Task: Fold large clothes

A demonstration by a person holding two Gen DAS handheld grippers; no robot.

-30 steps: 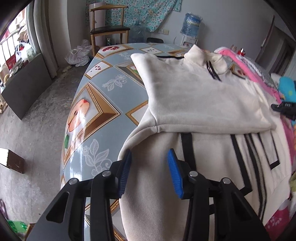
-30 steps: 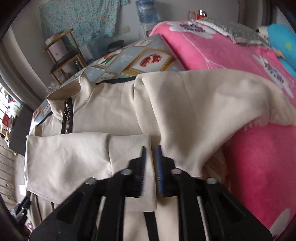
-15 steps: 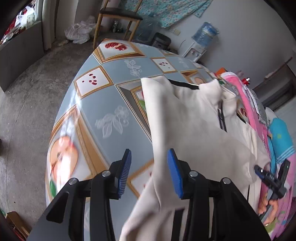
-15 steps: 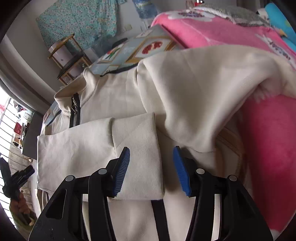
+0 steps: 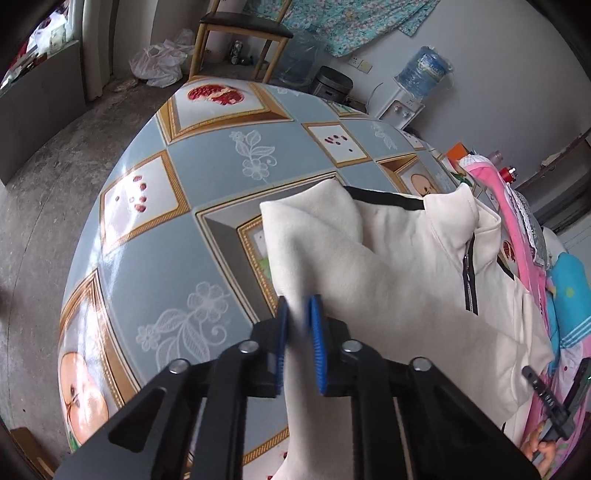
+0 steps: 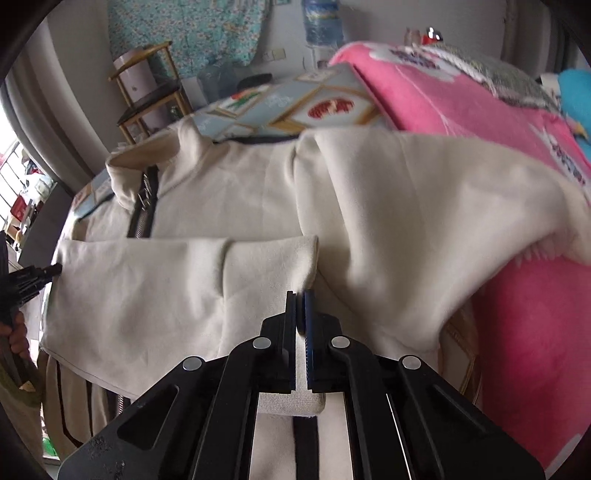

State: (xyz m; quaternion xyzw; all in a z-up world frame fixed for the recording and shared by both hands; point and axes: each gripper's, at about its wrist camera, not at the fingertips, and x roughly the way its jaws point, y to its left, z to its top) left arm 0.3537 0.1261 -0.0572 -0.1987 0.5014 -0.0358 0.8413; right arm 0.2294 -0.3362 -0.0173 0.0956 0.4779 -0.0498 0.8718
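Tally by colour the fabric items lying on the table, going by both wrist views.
Cream: 1, the zip jacket
Pink: 1, the blanket
Blue: 1, a cloth at the blanket's far side
Total: 3

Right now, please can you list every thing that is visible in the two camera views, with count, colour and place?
jacket: one, cream with black trim, spread on the table.
zip: one, black, below the jacket collar.
table: one, grey-blue cloth with framed fruit pictures, under the jacket.
blanket: one, pink, on the table's right part.
chair: one, wood with dark seat, beyond the table.
water bottle: one, blue, by the far wall.
plastic bag: one, white, on the floor.
wall cloth: one, teal floral, hanging.
left gripper: black, blue pads, shut on jacket edge.
right gripper: black, blue pads, shut on folded sleeve cuff.
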